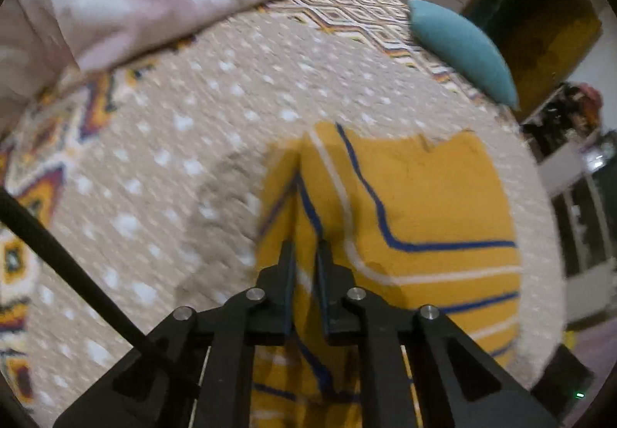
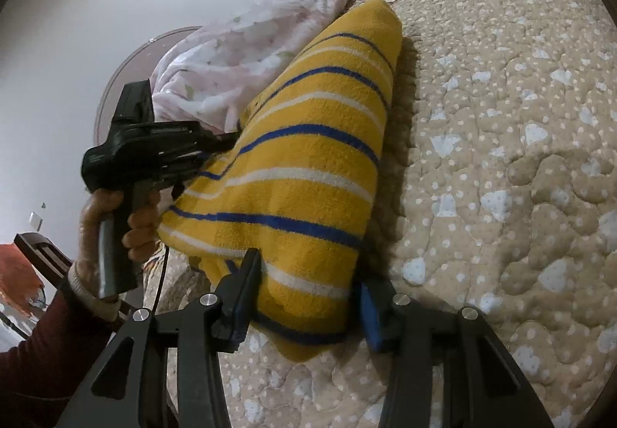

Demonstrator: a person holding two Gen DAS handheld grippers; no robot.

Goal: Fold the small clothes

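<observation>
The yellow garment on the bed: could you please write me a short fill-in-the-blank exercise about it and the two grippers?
The yellow garment has white and ____ stripes.
The left gripper is ____ on the garment's fabric.
The right gripper is ____, a finger either side of the garment's edge.
The cushion on the bedspread is ____.

Missing words: blue; shut; open; teal

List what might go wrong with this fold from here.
1. The left gripper pinches only a thin fold of the yellow striped garment; it may slip free.
2. The right gripper stands open astride the near corner, so that side may sag.
3. The pink blanket lies close and may snag.
</observation>
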